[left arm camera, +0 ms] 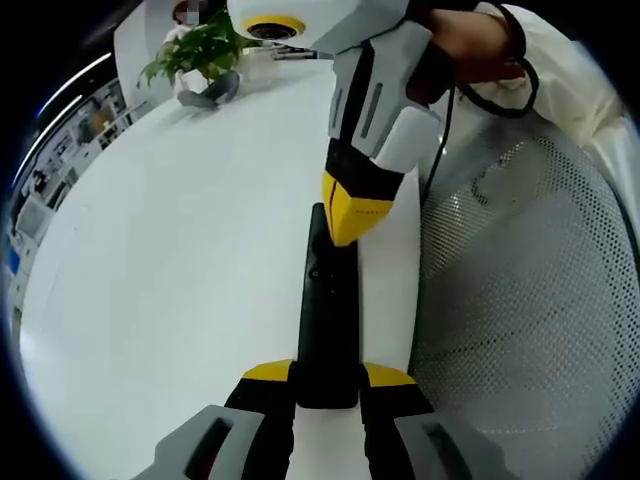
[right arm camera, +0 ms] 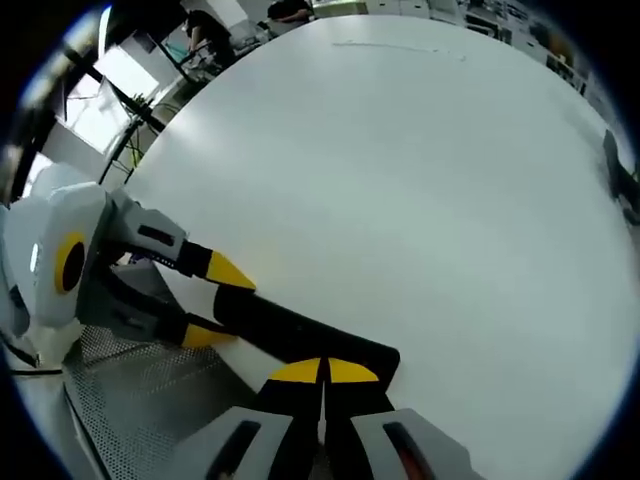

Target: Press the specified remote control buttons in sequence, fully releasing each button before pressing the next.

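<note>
Left gripper view: left gripper [left arm camera: 327, 385] grasps the black remote [left arm camera: 327, 320]; the clenched right gripper [left arm camera: 348, 222] presses it on the white table [left arm camera: 180, 260].

Probably an office: long white table [left arm camera: 180, 260], potted plant [left arm camera: 200, 55], mesh chair [left arm camera: 530, 300].

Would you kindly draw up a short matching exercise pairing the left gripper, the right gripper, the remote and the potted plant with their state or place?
Things:
1. left gripper
2. right gripper
3. remote
4. potted plant

States or places:
A. far across the white table
B. jaws together, tips over the remote
C. jaws clamping the remote's end
D. black, lying near the table edge

Pairs: 1-C, 2-B, 3-D, 4-A
</note>
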The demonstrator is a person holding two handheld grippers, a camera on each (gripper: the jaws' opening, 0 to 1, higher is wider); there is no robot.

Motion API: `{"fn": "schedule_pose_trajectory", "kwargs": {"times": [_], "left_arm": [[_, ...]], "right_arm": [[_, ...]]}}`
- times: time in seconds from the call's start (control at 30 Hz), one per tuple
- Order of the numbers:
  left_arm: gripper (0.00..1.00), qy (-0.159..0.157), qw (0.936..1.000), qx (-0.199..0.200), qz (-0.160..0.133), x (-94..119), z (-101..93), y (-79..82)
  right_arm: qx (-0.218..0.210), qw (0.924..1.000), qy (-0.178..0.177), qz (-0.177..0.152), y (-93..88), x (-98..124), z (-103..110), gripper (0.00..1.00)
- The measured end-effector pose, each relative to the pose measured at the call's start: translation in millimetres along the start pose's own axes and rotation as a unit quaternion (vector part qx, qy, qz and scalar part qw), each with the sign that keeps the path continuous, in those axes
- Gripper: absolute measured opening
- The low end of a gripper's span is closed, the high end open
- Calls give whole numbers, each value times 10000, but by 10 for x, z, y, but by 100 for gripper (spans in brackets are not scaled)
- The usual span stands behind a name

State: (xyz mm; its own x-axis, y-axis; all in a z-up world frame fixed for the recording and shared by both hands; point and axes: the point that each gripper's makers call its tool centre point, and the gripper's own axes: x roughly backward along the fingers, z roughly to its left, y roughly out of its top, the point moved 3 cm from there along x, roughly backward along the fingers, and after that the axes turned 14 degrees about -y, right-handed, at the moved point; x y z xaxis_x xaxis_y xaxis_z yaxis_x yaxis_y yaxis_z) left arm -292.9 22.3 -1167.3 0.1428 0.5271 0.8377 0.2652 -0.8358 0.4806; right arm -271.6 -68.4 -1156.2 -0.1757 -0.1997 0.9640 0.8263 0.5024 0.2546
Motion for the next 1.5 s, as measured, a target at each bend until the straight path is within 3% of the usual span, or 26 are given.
{"fn": "schedule_pose_trajectory", "kwargs": {"times": [0.33,0.63,0.9,1.23,1.5], "left_arm": [[24,84,9999,-93,42,-4,-6,-2],[24,111,9999,-106,17,-7,0,-4],[24,112,9999,-83,90,-8,6,0],[24,103,9999,-82,-22,-3,8,-9],[24,81,9999,-77,10,-5,12,-1]], "right_arm": [[51,9999,-50,135,31,-48,0,0],[311,9975,-115,629,78,-88,9,0],[236,9981,-61,564,68,-82,-7,0],[-198,9980,143,578,62,-59,-27,0],[-135,9988,194,423,154,-16,14,0]]}}
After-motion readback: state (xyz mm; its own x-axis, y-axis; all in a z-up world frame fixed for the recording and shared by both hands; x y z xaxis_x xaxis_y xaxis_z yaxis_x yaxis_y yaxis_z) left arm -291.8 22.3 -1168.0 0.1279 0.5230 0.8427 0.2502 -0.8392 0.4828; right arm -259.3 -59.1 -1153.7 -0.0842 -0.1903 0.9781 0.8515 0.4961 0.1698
